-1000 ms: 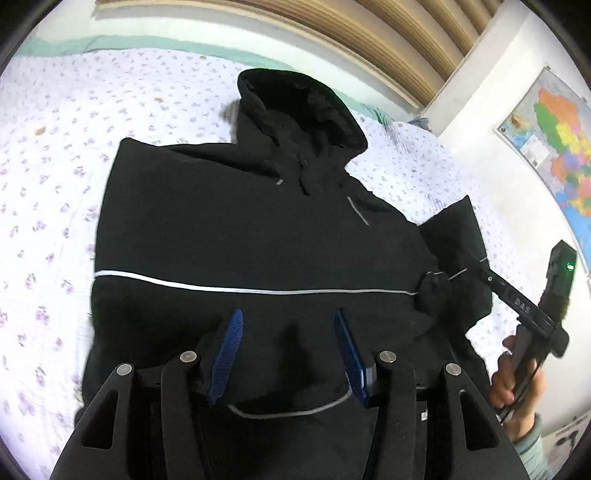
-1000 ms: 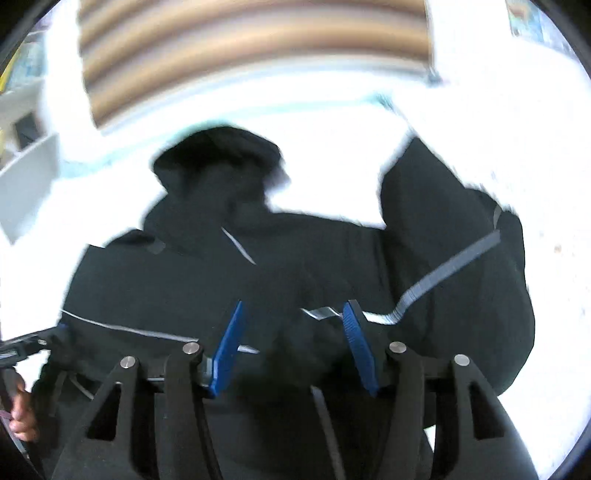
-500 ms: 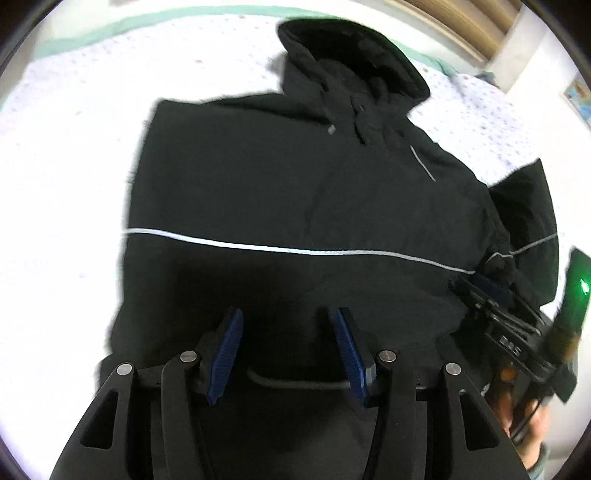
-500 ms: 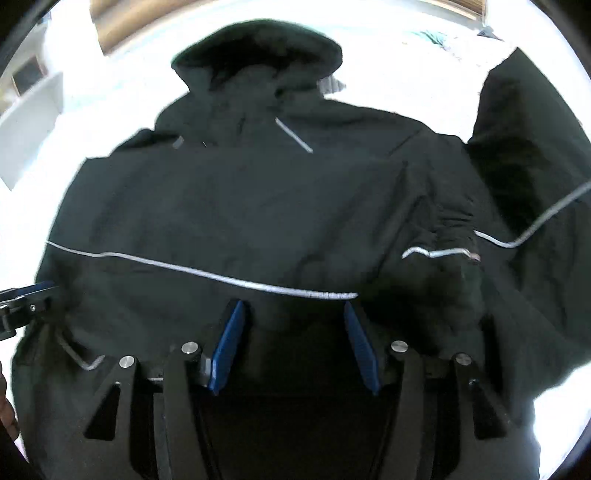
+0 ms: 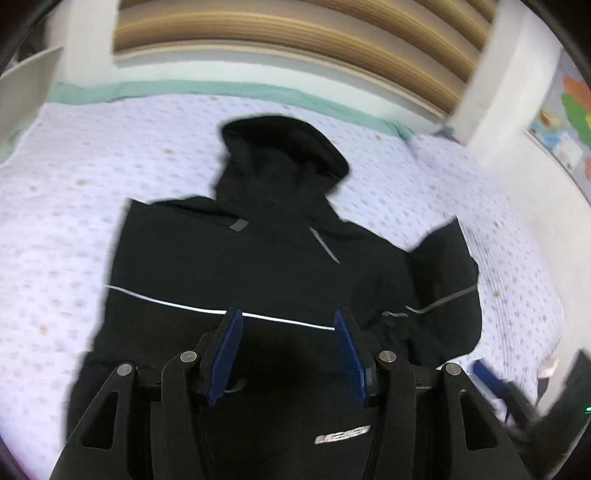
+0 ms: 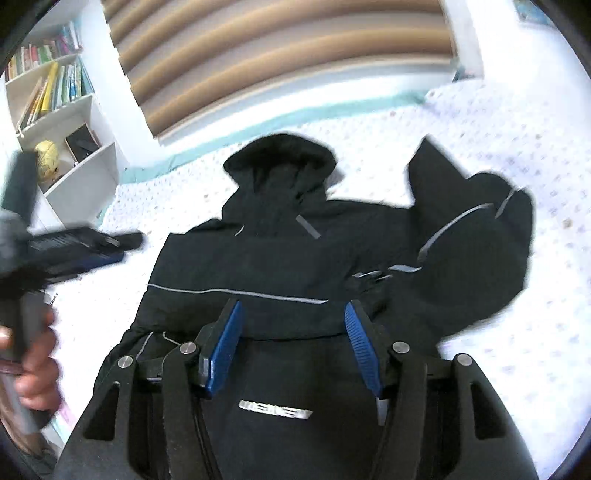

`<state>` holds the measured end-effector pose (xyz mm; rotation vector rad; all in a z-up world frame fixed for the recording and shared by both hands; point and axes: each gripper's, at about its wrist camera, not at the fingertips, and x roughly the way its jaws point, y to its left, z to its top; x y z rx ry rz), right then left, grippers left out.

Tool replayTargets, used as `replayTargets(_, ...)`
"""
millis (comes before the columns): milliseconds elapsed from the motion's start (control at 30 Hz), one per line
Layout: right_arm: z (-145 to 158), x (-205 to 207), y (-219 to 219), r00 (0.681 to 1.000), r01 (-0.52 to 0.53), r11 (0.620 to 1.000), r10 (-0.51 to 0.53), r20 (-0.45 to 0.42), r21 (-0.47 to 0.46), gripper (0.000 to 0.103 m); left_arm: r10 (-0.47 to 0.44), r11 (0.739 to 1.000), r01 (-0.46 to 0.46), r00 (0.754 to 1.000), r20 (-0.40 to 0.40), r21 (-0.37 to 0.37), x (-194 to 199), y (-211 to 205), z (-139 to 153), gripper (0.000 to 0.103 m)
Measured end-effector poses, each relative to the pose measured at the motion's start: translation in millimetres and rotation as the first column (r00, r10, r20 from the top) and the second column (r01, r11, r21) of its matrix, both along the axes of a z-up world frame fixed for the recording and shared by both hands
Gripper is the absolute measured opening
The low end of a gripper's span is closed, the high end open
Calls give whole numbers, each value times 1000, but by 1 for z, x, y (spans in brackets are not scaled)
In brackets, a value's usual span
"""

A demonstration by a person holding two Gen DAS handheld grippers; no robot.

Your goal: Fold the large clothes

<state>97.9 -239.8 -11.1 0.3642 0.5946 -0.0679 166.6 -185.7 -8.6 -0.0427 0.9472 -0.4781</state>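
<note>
A black hooded jacket (image 5: pixel 258 266) with thin reflective stripes lies flat on the bed, hood toward the headboard; it also shows in the right wrist view (image 6: pixel 266 266). Its right sleeve (image 6: pixel 476 251) lies bunched beside the body. The hem seems folded up, a silver logo (image 6: pixel 275 409) showing on it. My left gripper (image 5: pixel 286 328) is open and empty above the lower front. My right gripper (image 6: pixel 291 325) is open and empty above the same area. The left gripper also shows at the left edge of the right wrist view (image 6: pixel 122 245), off the jacket.
The bed (image 5: pixel 74 206) has a white sheet with small purple flowers and a green edge. A wooden headboard (image 5: pixel 295 33) is behind. A white bookshelf (image 6: pixel 55 110) stands at the left. A map (image 5: pixel 569 122) hangs on the right wall.
Both grippers have drawn back and up from the jacket, so the headboard and bed show again. A folded part with a silver logo now lies under them.
</note>
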Motion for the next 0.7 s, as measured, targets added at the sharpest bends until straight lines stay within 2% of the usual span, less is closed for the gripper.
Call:
replayTargets(100, -5, -11, -13, 997, 82, 995, -82, 18, -58, 64, -36, 998, 36, 999, 11, 45, 8, -49, -41, 53)
replayTargets(167, -8, -26, -42, 989, 150, 986, -149, 20, -72, 69, -56, 997, 56, 998, 5, 50, 9, -68, -62, 53)
replayTargets(300, -24, -37, -110, 962, 271, 962, -272, -17, -7, 71, -106, 993, 106, 994, -1, 59, 23, -113, -108, 53)
replayTargets(400, -47, -34, -167, 930, 366, 930, -364, -49, 36, 71, -137, 983, 135, 990, 13, 123, 26, -134, -157, 53)
replayTargets(467, -62, -32, -209, 909, 415, 909, -411, -73, 49, 72, -139, 985, 124, 982, 127, 117, 11, -131, -167, 53)
replayTargets(533, -73, -24, -239, 898, 437, 897, -431, -85, 69, 72, -143, 983, 122, 978, 150, 138, 7, -135, -167, 54)
replayTargets(700, -103, 14, -326, 877, 480, 867, -468, -109, 137, 72, -148, 986, 132, 976, 160, 105, 10, -135, -172, 56)
